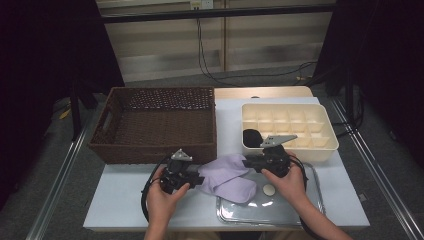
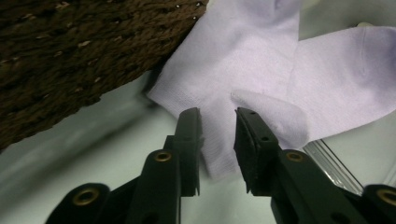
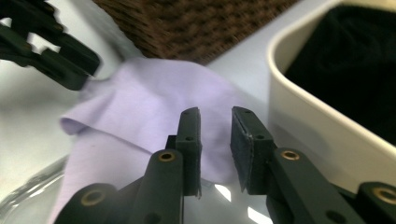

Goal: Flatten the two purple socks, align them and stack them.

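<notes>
A pale lilac sock (image 1: 227,177) lies crumpled on the white table, partly over the edge of a clear tray (image 1: 300,210). My left gripper (image 1: 200,181) is at the sock's left end. In the left gripper view its jaws (image 2: 217,114) stand slightly apart over the sock (image 2: 261,60), with no cloth pinched between them. My right gripper (image 1: 246,162) is at the sock's upper right end. Its jaws (image 3: 216,114) are also a little apart just above the sock (image 3: 149,98), not pressing on it. The left gripper (image 3: 70,60) shows at the sock's far end in the right gripper view.
A dark wicker basket (image 1: 155,150) stands right behind the left gripper. A cream compartment box (image 1: 320,150) at the right holds a black rolled item (image 1: 252,136) in its near-left cell. A small white disc (image 1: 269,189) lies in the clear tray.
</notes>
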